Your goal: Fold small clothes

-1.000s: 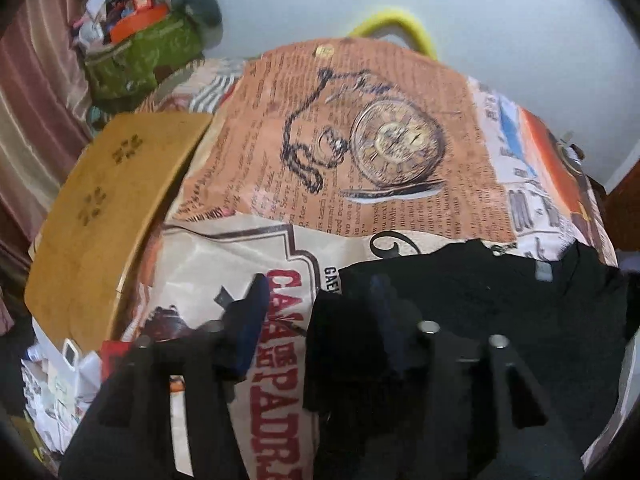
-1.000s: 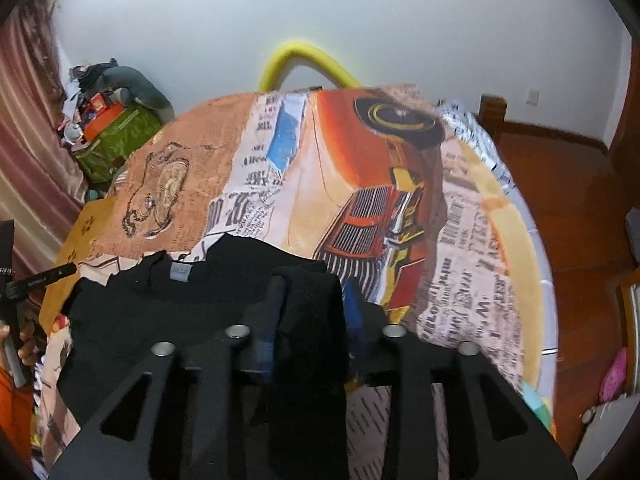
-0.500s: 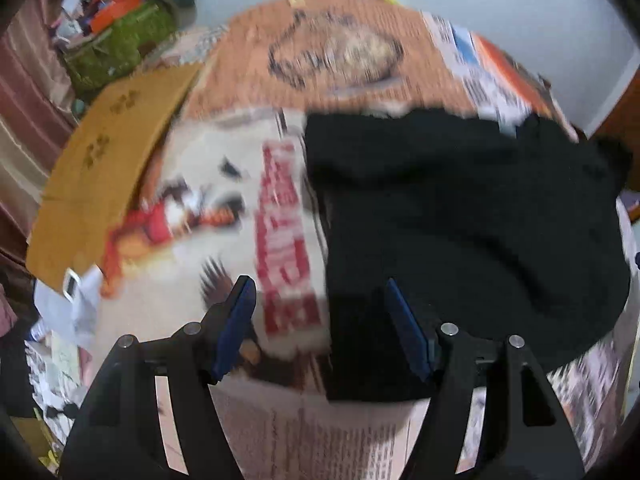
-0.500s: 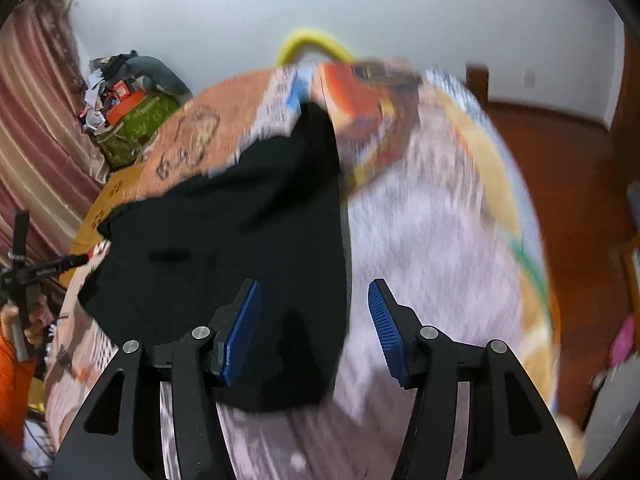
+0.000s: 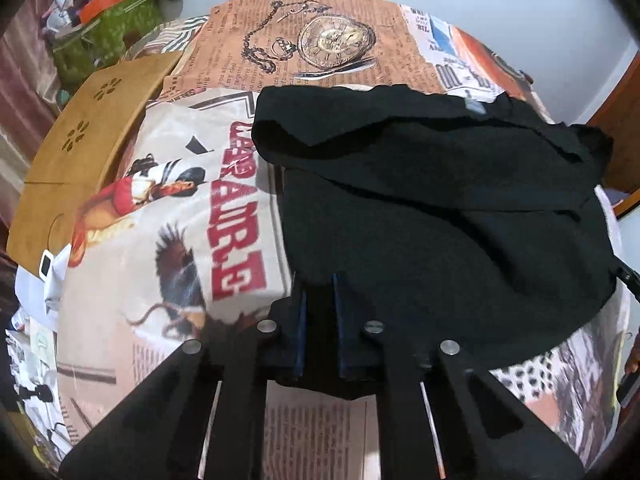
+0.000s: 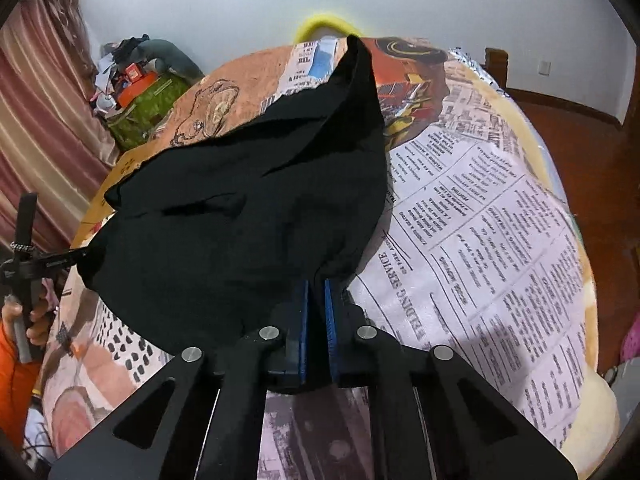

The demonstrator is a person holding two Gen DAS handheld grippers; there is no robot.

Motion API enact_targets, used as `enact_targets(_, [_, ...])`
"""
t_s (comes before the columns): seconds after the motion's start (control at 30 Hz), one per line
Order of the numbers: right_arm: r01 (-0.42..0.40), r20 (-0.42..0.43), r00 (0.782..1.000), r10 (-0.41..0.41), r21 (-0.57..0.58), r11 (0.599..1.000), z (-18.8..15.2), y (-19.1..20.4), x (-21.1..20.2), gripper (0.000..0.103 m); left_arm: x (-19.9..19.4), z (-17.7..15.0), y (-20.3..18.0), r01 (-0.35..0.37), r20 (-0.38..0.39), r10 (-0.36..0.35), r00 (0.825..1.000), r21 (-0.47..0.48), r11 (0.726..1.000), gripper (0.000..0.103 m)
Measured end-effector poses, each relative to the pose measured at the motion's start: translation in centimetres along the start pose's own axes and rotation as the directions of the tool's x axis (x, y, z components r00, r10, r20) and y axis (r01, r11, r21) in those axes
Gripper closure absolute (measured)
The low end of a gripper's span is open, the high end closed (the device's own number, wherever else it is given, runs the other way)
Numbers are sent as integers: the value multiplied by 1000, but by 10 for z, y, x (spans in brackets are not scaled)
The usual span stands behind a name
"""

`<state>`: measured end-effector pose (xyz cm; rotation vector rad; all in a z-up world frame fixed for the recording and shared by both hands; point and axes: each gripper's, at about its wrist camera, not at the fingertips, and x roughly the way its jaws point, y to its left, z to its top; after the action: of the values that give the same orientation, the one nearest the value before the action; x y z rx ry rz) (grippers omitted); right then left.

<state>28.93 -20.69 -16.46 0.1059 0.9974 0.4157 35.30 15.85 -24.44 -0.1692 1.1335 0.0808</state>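
The black garment (image 5: 440, 208) lies on the printed bedspread (image 5: 168, 216), extending ahead of both grippers, long axis running between them. The left gripper (image 5: 320, 312) and right gripper (image 6: 316, 304) have just closed; each now clamps a near-edge corner of the cloth. A second ago the jaws stood apart and the grippers were further forward over the garment.

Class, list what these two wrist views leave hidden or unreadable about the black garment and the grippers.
- Left wrist view: black garment near hem hidden behind left gripper.
- Right wrist view: pinched edge hidden between right gripper pads.
- Both views: dark cloth swallows its folds.
- Left wrist view: grey neck label too small to read.
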Motion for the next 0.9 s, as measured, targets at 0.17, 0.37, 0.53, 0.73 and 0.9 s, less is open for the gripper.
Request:
enact_targets(0.17, [2, 16, 1000, -1, -24, 1000, -14, -4, -23, 98, -28, -24, 8, 19, 10, -19, 1000, 0, 1000, 100])
enact_targets(0.37, [19, -2, 1000, -19, -49, 999, -37, -3, -37, 98, -42, -60, 17, -28, -8, 29, 1000, 27, 999, 101])
enact_targets(0.53, [122, -21, 992, -124, -82, 989, -50, -5, -35, 98, -56, -69, 19, -60, 11, 60, 998, 57, 997, 101])
enact_targets(0.73, [132, 31, 991, -130, -68, 989, -35, -7, -52, 83, -62, -43, 5, -41, 56, 37, 998, 73, 996, 89])
enact_targets(0.9, [81, 53, 996, -75, -127, 989, -17, 14, -40, 74, -34, -19, -20, -17, 35, 14, 999, 91, 996, 61])
